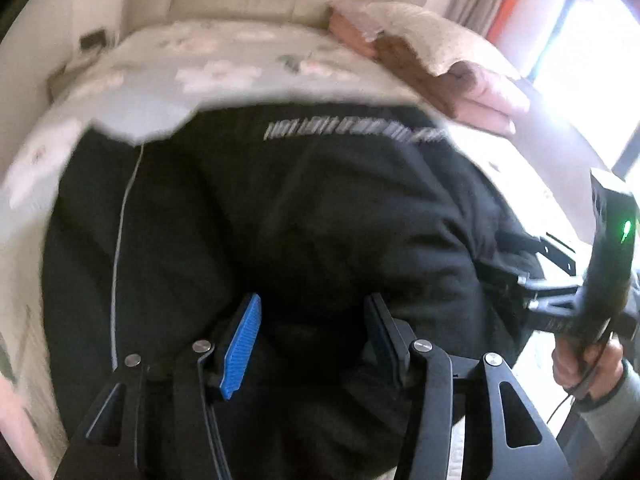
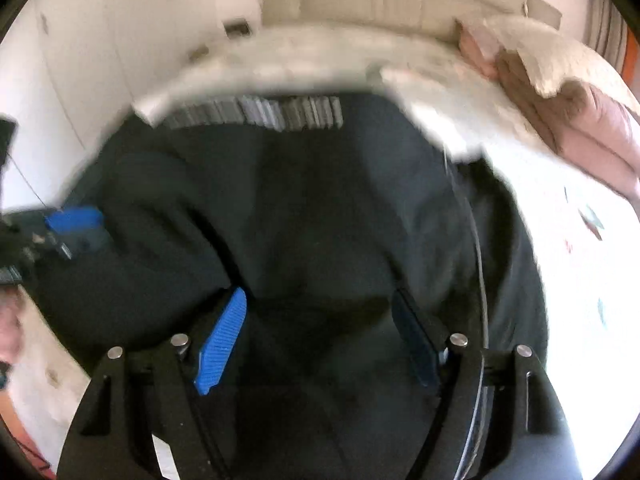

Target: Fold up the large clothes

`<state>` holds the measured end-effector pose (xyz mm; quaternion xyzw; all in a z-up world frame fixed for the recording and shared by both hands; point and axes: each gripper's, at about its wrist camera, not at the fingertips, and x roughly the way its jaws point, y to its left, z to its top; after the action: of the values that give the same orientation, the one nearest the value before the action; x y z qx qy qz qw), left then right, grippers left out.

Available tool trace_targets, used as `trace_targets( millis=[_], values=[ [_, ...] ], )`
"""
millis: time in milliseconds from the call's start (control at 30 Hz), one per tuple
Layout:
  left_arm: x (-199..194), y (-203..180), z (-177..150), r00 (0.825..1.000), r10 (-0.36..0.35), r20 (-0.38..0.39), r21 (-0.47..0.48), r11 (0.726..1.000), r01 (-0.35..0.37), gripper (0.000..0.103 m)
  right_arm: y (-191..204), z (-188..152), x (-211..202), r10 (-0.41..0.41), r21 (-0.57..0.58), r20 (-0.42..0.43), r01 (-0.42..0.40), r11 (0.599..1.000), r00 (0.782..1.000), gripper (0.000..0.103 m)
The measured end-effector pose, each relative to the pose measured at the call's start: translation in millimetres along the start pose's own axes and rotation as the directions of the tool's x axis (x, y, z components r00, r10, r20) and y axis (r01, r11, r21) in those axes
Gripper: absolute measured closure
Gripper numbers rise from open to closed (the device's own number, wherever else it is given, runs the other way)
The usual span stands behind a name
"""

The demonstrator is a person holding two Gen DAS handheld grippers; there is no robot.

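black garment (image 1: 320, 220) spread on the bed (image 1: 208, 64), filling the ground ahead of both tools. pale lettering band sits across its far edge, thin light cord runs down one side.

left tool (image 1: 312, 308): fingers wide apart, blue pad (image 1: 240, 348) showing on one; dark cloth lies between and under them, nothing pinched that i can see.

right tool (image 2: 320, 304): fingers likewise apart over the garment, blue pad (image 2: 222, 344) on its left finger, the other pad in shadow.

in the left wrist view the right tool appears off to the right, gripped by the person's hand (image 1: 584, 364). folded pink and brown blankets (image 1: 460, 80) lie beyond the garment, far right. both views motion-blurred.
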<state>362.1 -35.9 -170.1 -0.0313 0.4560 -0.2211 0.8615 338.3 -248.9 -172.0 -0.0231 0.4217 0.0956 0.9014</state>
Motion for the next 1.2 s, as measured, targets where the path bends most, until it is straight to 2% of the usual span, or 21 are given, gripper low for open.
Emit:
trace_targets(
  millis=[67,133,167,200,267,300,333,400,500,600,733,800,833,900,933,1000,1067,1200],
  values=[
    [-16,1,18,0.998,-0.012,0.069,-0.002,1.0,0.012,0.044,1,25,-9,-0.017,0.014,0.07,0.016,1.0,0.997,0.024],
    [-14,5,37,0.995,-0.008,0.102,-0.039,0.999,0.012,0.034,-2,47,4,-0.024,0.028,0.069,0.022,0.999,0.997,0.024],
    [-6,11,44,0.996,-0.008,0.093,-0.072,0.997,0.015,0.034,-4,57,21,-0.009,0.051,0.038,0.007,0.999,0.999,0.024],
    [7,20,50,0.998,-0.005,0.063,-0.118,0.993,0.012,0.034,-7,64,46,0.02,0.077,-0.028,-0.018,0.997,0.999,0.024],
    [39,38,51,1.0,-0.007,-0.016,-0.199,0.98,0.004,0.034,-11,61,89,0.052,0.112,-0.158,-0.035,0.993,0.986,0.023],
    [54,46,50,0.999,-0.022,-0.046,-0.224,0.975,0.011,0.034,-15,57,106,0.07,0.136,-0.178,-0.046,0.99,0.982,0.02],
    [64,55,48,0.998,-0.041,-0.044,-0.25,0.968,0.028,0.033,-17,57,110,0.071,0.148,-0.16,-0.047,0.988,0.985,0.019],
    [69,54,50,0.998,-0.036,-0.048,-0.261,0.965,0.022,0.032,-14,53,109,0.05,0.136,-0.135,-0.032,0.99,0.99,0.019],
    [70,43,52,0.998,0.008,-0.055,-0.211,0.977,-0.019,0.032,-13,48,101,0.046,0.132,-0.109,-0.031,0.991,0.993,0.019],
    [44,43,45,1.0,-0.014,-0.015,-0.199,0.98,0.011,0.032,-23,44,77,0.066,0.149,-0.07,-0.055,0.987,0.995,0.023],
    [-21,54,12,0.997,0.015,0.076,-0.172,0.985,-0.002,0.032,-35,14,5,0.055,0.134,-0.011,-0.054,0.99,0.998,0.023],
    [-39,66,-6,0.995,0.034,0.091,-0.2,0.98,-0.015,0.032,-40,-7,-12,0.05,0.143,-0.026,-0.046,0.989,0.998,0.023],
    [-41,71,-14,0.996,0.041,0.078,-0.224,0.974,-0.023,0.032,-42,-20,-14,0.042,0.15,-0.063,-0.032,0.988,0.997,0.023],
    [-25,85,-28,0.998,0.059,-0.006,-0.273,0.96,-0.058,0.032,-44,-40,-1,0.021,0.148,-0.148,0.001,0.989,0.989,0.024],
    [-17,89,-31,0.997,0.069,-0.031,-0.275,0.958,-0.075,0.033,-41,-47,5,0.009,0.131,-0.157,0.012,0.991,0.988,0.024],
    [0,95,-32,0.997,0.057,-0.055,-0.269,0.961,-0.07,0.033,-32,-49,11,-0.033,0.088,-0.143,0.046,0.995,0.989,0.023],
    [-2,94,-30,0.996,0.076,-0.048,-0.264,0.961,-0.086,0.032,-28,-44,13,-0.053,0.083,-0.141,0.065,0.994,0.989,0.022],
    [-23,96,-28,0.999,0.046,-0.007,-0.254,0.966,-0.046,0.032,-31,-45,2,-0.027,0.101,-0.124,0.04,0.994,0.992,0.023]
  ],
)
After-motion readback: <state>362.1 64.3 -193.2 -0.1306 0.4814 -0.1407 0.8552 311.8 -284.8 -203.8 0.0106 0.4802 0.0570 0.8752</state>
